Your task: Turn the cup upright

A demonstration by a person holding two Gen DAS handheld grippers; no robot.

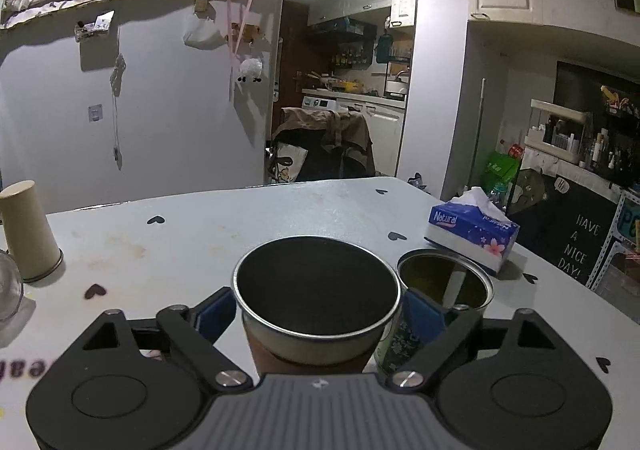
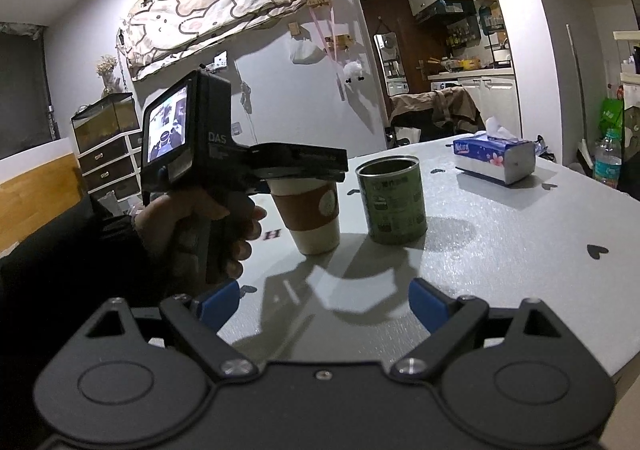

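Note:
A paper coffee cup with a brown sleeve stands upright, mouth up, between the blue pads of my left gripper. The jaws close against its sides. In the right wrist view the same cup rests with its base on the white table, and the left gripper grips it near the rim. My right gripper is open and empty, held back over the table's near edge.
An open green tin stands just right of the cup, also in the right wrist view. A tissue box lies at the far right. An upside-down beige cup and a glass stand at the left.

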